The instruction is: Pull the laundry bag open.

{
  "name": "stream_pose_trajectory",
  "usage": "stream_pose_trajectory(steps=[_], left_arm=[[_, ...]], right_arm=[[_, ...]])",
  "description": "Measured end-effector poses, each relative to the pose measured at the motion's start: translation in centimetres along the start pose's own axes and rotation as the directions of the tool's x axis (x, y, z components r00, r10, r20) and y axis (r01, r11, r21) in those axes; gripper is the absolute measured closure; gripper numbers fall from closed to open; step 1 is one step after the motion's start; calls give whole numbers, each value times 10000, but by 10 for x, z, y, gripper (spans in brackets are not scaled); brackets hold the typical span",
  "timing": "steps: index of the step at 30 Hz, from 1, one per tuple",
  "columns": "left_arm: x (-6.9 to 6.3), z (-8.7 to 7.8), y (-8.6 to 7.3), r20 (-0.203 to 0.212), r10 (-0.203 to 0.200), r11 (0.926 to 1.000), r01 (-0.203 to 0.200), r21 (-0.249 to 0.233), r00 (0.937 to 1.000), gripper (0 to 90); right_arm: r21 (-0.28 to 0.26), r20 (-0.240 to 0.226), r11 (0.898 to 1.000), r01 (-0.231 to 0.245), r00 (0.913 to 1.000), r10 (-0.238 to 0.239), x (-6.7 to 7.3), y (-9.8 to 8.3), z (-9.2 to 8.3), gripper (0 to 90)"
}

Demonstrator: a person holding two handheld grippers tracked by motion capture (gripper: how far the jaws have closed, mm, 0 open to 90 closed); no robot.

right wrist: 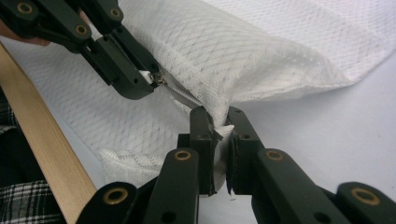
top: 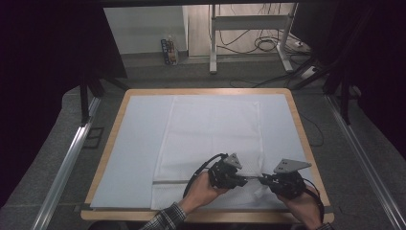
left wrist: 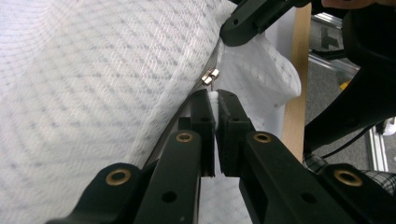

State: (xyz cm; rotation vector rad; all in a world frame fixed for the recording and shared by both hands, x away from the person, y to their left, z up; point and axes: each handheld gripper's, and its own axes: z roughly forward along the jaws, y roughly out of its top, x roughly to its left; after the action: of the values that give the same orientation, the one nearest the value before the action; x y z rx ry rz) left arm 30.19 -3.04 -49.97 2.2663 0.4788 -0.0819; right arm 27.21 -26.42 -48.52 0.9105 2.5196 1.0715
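Jaws, left gripper view: left gripper (left wrist: 217,95) pinched almost closed on a thin white tab of the mesh bag (left wrist: 93,84), just below the small metal zipper pull (left wrist: 210,76).
Same view, farther off: right gripper (left wrist: 243,28) clamped on bunched fabric near the wooden table edge (left wrist: 299,93).
Jaws, right gripper view: right gripper (right wrist: 219,121) nipped tight on a fold of white mesh at the zipper's end; left gripper (right wrist: 133,77) seen beyond, closed beside the pull (right wrist: 159,79).
High view: mesh bag (top: 210,139) spread flat on the pale mat (top: 139,143), zipper line along its near edge; left gripper (top: 242,181) and right gripper (top: 264,181) tip to tip at the near right corner.
Handling, judged: light, limp, open-weave, easily snagged; no stiffness to push against.
Best hold, judged: firm zipper tape and pull, cloth kept taut between both grips.
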Motion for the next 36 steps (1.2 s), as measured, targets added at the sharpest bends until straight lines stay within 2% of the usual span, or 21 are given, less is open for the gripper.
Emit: stream_pose_trajectory(steps=[3,11,18,20,27,36], left_arm=[[-1,-2,-1,-80,145,9998,-144,132,9999,873],[1,-8,-8,-129,90,9997,-88,217,9999,873],[1,-12,-12,-255,207,9994,-200,279,9995,873],[1,-13,-14,-292,204,9994,-195,295,9994,873],[5,-22,-23,-247,-164,9998,166,66,9996,873],[7,-28,-30,-159,-274,9996,274,-7,9995,873]], right_arm=[[28,-2,10000,32,10000,-32,1,0,1,821],[229,111,9997,-70,9999,68,-1,-1,2,821],[289,62,9994,-181,9998,180,-2,-2,2,821],[378,214,9992,-150,9997,142,-2,-3,2,822],[346,278,9987,-369,9990,360,-6,-5,0,821],[385,242,9987,-342,9992,333,-6,-6,0,821]])
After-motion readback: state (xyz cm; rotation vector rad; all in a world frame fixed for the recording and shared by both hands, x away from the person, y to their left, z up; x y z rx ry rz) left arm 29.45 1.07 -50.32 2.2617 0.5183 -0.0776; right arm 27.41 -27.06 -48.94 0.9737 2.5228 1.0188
